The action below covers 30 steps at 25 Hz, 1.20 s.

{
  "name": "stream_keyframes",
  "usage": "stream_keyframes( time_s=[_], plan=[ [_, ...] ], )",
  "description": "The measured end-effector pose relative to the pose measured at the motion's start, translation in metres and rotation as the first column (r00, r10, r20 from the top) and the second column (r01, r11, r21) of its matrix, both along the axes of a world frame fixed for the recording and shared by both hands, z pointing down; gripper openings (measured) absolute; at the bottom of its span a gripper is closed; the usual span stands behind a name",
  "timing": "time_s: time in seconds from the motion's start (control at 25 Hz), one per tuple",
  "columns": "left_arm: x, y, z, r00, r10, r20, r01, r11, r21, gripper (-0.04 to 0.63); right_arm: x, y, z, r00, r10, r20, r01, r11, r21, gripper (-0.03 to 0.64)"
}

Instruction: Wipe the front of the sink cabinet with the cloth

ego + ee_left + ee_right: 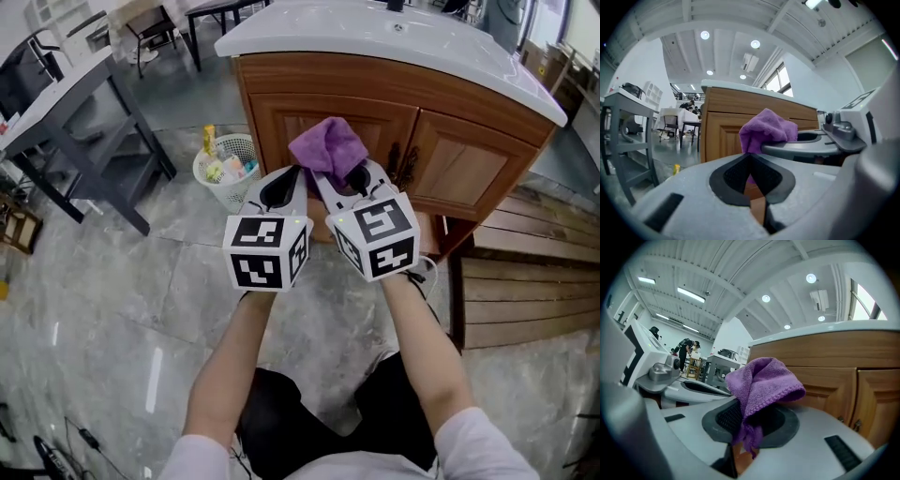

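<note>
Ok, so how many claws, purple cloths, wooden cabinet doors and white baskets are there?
Grey plastic claws: 2, left claw and right claw
Purple fluffy cloth: 1
Brown wooden cabinet doors: 2
White mesh basket: 1
Total: 6

Out of sight between right gripper [749, 422] fingers [785, 427]: lower folds of cloth [761, 380]. Beyond fingertips, partly masked: cabinet door [829, 385].

The sink cabinet [450, 159] is walling off the way just ahead of the right tongs [330, 176] and left tongs [292, 173], a white basket [230, 173] is standing by its left corner, stacked wooden boards [530, 281] are lying at its right, and bare floor [141, 272] is spreading open to the left.
</note>
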State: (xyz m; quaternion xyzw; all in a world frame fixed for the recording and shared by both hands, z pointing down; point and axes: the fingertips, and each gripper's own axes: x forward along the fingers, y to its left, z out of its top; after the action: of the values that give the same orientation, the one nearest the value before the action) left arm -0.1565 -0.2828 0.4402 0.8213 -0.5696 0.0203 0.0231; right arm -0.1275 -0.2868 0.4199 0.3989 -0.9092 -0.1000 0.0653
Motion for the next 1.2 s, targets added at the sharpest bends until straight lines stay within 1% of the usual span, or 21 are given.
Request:
stream_keyframes(
  time_s=[0.16,0.36,0.44,0.52,0.64,0.8,0.96,1.2],
  plan=[
    [-0.041,0.009,0.011,0.996,-0.090,0.019,0.090,0.996,-0.016,0.005,-0.044,-0.001,0.013,0.998,-0.058,0.036,0.058,0.998,-0.015,0.072],
    [-0.071,0.015,0.026,0.988,-0.148,0.035,0.150,0.988,-0.044,0.005,-0.075,-0.016,0.032,0.995,-0.078,0.062,0.080,0.996,-0.044,0.072],
    [-0.079,0.018,0.028,0.986,-0.162,0.044,0.165,0.985,-0.049,0.005,-0.086,-0.020,0.041,0.995,-0.086,0.046,0.089,0.995,-0.053,0.072],
    [-0.083,0.019,0.029,0.984,-0.169,0.049,0.172,0.984,-0.052,0.005,-0.096,-0.023,0.049,0.995,-0.097,0.011,0.097,0.994,-0.056,0.072],
    [-0.083,0.018,0.030,0.984,-0.168,0.051,0.171,0.984,-0.053,0.005,-0.104,-0.030,0.056,0.993,-0.106,-0.043,0.104,0.993,-0.051,0.072],
    [-0.072,0.014,0.033,0.987,-0.151,0.054,0.154,0.986,-0.057,0.005,-0.098,-0.039,0.060,0.991,-0.103,-0.079,0.099,0.994,-0.050,0.072],
    [-0.058,0.008,0.035,0.990,-0.127,0.058,0.131,0.989,-0.064,0.005,-0.085,-0.040,0.063,0.989,-0.095,-0.115,0.091,0.995,-0.040,0.072],
    [-0.027,0.000,0.038,0.997,-0.067,0.048,0.071,0.995,-0.070,0.005,-0.052,-0.042,0.067,0.990,-0.051,-0.129,0.045,0.998,-0.051,0.072]
  ],
)
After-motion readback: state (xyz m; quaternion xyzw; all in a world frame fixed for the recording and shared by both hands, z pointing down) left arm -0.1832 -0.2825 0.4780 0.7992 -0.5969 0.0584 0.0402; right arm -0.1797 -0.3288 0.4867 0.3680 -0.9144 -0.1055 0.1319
